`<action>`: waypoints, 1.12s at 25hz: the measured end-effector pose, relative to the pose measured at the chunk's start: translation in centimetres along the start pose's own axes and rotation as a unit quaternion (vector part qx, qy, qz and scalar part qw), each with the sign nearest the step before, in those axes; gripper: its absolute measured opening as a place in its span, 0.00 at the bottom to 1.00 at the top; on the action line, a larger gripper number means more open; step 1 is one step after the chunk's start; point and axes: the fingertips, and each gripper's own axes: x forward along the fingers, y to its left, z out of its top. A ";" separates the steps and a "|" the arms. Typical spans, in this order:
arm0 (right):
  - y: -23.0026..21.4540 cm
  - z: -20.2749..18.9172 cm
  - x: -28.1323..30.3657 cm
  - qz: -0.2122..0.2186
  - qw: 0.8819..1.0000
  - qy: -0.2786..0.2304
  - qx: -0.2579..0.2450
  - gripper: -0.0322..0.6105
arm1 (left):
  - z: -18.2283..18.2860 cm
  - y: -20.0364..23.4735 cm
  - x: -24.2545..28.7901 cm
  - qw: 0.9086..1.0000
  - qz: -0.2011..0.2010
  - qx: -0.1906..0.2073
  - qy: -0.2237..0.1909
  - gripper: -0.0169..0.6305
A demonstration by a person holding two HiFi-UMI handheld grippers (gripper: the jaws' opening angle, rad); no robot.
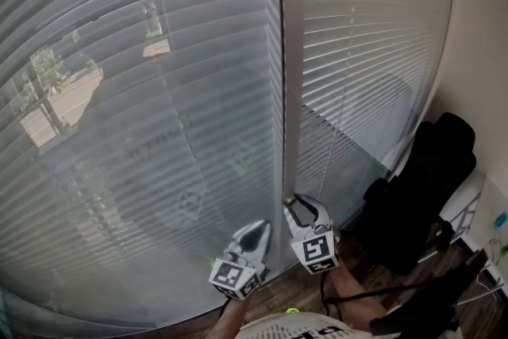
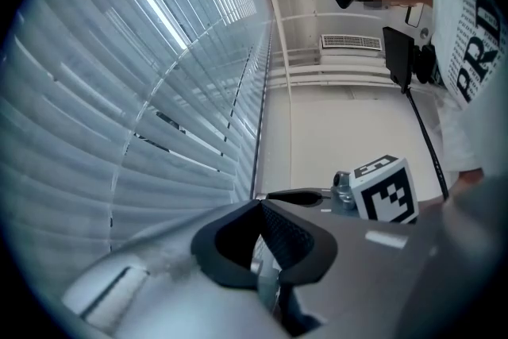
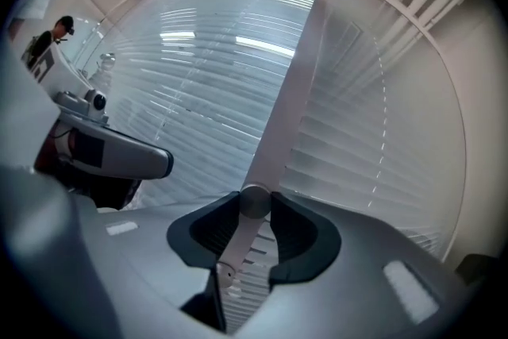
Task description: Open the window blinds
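Two grey slatted blinds cover the window, a wide left blind (image 1: 143,91) and a right blind (image 1: 365,44), with a white upright strip (image 1: 290,75) between them. My right gripper (image 1: 298,204) points level at that strip. In the right gripper view its jaws (image 3: 255,199) are shut on a thin white wand (image 3: 236,244) with a round knob (image 3: 254,201), which lines up with the strip (image 3: 294,75). My left gripper (image 1: 260,228) hangs just to its left, close to the left blind's lower slats. Its jaws (image 2: 260,204) meet at the tips, and I see nothing held.
A black office chair (image 1: 425,179) stands at the right by the wall, with dark cables (image 1: 381,294) on the wooden floor (image 1: 468,313) below it. Through the left blind's slats a tree and a building (image 1: 55,95) show outside. The person's white shirt (image 2: 476,36) fills the left gripper view's right edge.
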 end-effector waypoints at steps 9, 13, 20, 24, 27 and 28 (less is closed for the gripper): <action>-0.3 -0.1 0.1 0.003 0.995 -0.011 0.096 0.26 | 0.1 0.2 -0.1 1.000 -0.001 -0.001 -0.004 0.02; -0.5 -0.4 0.1 0.005 0.989 -0.016 0.148 0.26 | 0.1 0.1 -0.2 1.000 -0.002 0.000 -0.004 0.02; -0.7 -0.3 0.1 0.008 0.976 -0.026 0.216 0.26 | 0.0 0.0 -0.2 1.000 -0.004 -0.002 -0.003 0.02; -0.7 -0.4 0.1 0.010 0.971 -0.030 0.239 0.26 | -0.1 0.0 -0.2 1.000 -0.005 -0.002 -0.001 0.02; -0.7 -0.4 0.1 0.010 0.971 -0.031 0.235 0.26 | 0.0 0.0 -0.2 1.000 -0.005 -0.004 -0.004 0.02; -0.7 -0.4 0.1 0.010 0.973 -0.030 0.229 0.26 | 0.2 -0.1 -0.2 1.000 -0.005 -0.007 -0.007 0.02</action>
